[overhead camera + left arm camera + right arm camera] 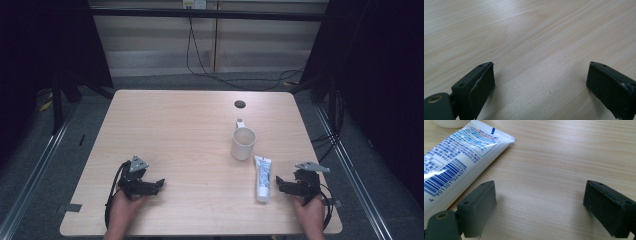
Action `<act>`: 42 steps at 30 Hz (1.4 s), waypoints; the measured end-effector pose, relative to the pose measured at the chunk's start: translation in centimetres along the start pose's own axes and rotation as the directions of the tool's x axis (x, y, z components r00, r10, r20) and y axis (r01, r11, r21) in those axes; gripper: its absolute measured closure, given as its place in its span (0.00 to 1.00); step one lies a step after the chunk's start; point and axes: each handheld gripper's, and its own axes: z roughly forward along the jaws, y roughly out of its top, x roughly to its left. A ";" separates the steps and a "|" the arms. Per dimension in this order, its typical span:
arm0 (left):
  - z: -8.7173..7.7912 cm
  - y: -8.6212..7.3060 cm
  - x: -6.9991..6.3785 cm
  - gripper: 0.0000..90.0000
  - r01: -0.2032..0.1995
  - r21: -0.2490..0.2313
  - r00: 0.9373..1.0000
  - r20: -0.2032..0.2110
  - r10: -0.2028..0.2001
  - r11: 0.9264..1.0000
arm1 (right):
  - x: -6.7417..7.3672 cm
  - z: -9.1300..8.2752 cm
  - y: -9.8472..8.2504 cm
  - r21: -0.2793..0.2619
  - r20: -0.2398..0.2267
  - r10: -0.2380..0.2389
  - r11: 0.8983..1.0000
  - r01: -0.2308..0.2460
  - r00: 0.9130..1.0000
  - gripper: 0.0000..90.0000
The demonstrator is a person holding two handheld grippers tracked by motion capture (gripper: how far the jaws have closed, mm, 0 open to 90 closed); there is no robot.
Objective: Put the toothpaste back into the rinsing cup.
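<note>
Resting low on the near edge of the table [165, 115], we hold both tools idle before any contact is made. Our right gripper [281, 184] has its jaws spread wide with bare wood between them, and the toothpaste tube [262, 178] lies just beside it, flat on the tabletop. In the right gripper view, the tube [456, 165] runs past the outside of one jaw, with its crimped end pointing away from the camera and its barcode face up. A white mug [243, 143] stands upright just beyond the far end of the tube; whether the two touch we cannot tell. Our left gripper [159, 183] is well apart from both objects, its jaws equally wide and holding nothing, with plain wood grain between its pads [484, 85].

We judge this the approach step, with the tube the likely object of the grasp. The next move calls for shifting the right gripper sideways until the jaws straddle the body of the tube, then closing gently, since a soft tube deforms and may slip.
</note>
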 end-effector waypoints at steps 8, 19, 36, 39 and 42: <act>0.0 0.0 0.0 0.09 0.000 0.001 1.000 0.000 0.000 1.000 | 0.1 0.0 0.0 -0.001 0.009 0.007 1.000 -0.007 1.000 0.12; 0.0 0.0 0.0 0.09 0.000 0.001 1.000 0.000 0.000 1.000 | 0.3 -0.6 2.0 0.090 -0.014 0.058 0.994 -0.056 0.998 0.24; 0.0 0.0 0.0 0.09 -0.001 0.001 1.000 0.001 0.001 1.000 | 1.4 -2.0 6.6 0.200 -0.058 0.132 0.973 -0.118 0.990 0.26; 0.0 0.0 0.0 0.09 -0.001 0.001 1.000 0.001 0.001 1.000 | 1.8 -2.1 7.1 0.206 -0.060 0.128 0.972 -0.114 0.990 0.26; 0.0 0.0 0.0 0.09 0.001 -0.001 1.000 0.001 -0.001 1.000 | 2.3 -2.2 7.7 0.203 -0.059 0.113 0.974 -0.099 0.992 0.26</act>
